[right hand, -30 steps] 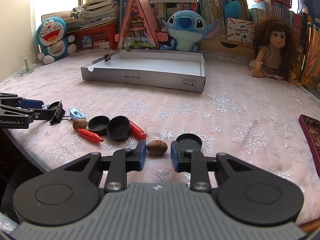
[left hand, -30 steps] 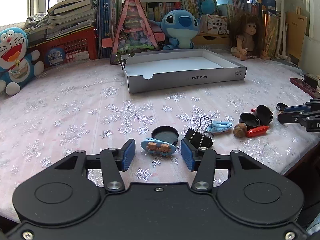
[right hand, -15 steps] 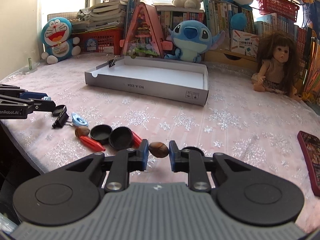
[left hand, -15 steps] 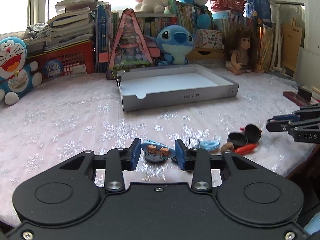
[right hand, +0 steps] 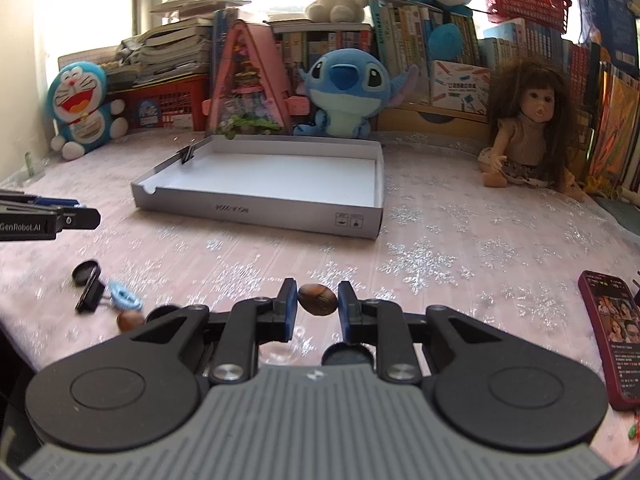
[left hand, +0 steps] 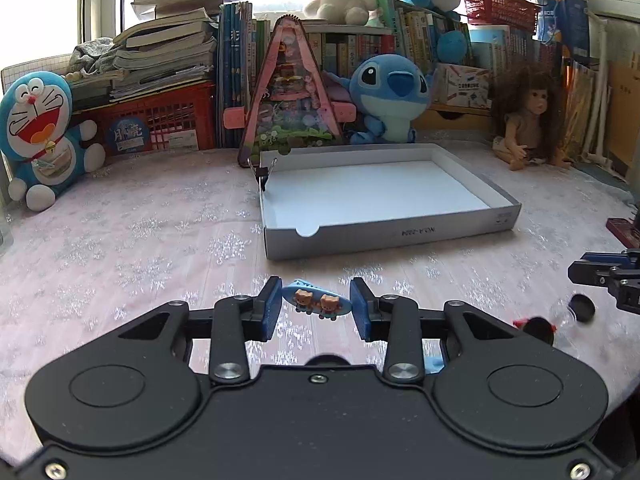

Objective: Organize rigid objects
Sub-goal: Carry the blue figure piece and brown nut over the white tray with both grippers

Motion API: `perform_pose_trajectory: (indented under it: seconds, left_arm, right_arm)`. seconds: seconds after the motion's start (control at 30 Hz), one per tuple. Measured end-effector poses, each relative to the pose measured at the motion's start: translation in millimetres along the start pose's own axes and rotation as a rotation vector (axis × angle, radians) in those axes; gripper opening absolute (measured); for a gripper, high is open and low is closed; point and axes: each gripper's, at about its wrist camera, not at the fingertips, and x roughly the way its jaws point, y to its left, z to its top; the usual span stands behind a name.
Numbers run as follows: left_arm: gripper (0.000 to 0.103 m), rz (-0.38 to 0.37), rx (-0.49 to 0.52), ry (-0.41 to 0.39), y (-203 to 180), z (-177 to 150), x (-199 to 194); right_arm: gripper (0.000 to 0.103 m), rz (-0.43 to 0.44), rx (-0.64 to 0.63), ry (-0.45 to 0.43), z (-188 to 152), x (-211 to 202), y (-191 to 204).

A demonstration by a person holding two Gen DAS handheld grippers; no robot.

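My left gripper [left hand: 316, 307] is shut on a blue hair clip with two bear figures [left hand: 317, 303], held above the cloth in front of the shallow white box [left hand: 384, 236]. My right gripper [right hand: 318, 306] is shut on a brown nut [right hand: 318, 299], also lifted, with the box [right hand: 256, 216] ahead. On the cloth lie a black binder clip [right hand: 90, 292], a light blue clip [right hand: 125, 296], another nut [right hand: 129, 320] and black round lids [right hand: 84, 272]. The left gripper's side shows in the right wrist view [right hand: 48, 220].
A binder clip [left hand: 262, 172] grips the box's far left corner. A phone [right hand: 612, 332] lies at the right. A doll [right hand: 524, 136], plush toys [left hand: 390, 96], a red crate [left hand: 160, 120] and books line the back. Black lids [left hand: 582, 308] lie to the left gripper's right.
Both grippers have closed on their objects and lifted them off the cloth, moving forward toward the white box. The remaining small items stayed on the cloth.
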Motion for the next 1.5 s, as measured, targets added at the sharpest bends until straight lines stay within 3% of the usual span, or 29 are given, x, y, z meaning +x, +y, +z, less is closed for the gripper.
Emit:
perform_pose_trajectory:
  seconds: [0.47, 0.63, 0.87, 1.5]
  left_arm:
    - [0.035, -0.029, -0.083, 0.021, -7, 87, 63]
    - [0.035, -0.021, -0.076, 0.090, -18, 108, 113]
    - [0.035, 0.005, -0.116, 0.193, -18, 105, 167]
    - [0.035, 0.040, -0.059, 0.217, -29, 83, 194]
  right_arm:
    - [0.026, 0.038, 0.164, 0.027, 69, 59, -20]
    - [0.026, 0.079, 0.194, 0.093, 91, 99, -19]
    - [0.026, 0.059, 0.154, 0.169, 103, 145, -14]
    - [0.026, 0.022, 0.083, 0.195, 91, 176, -1]
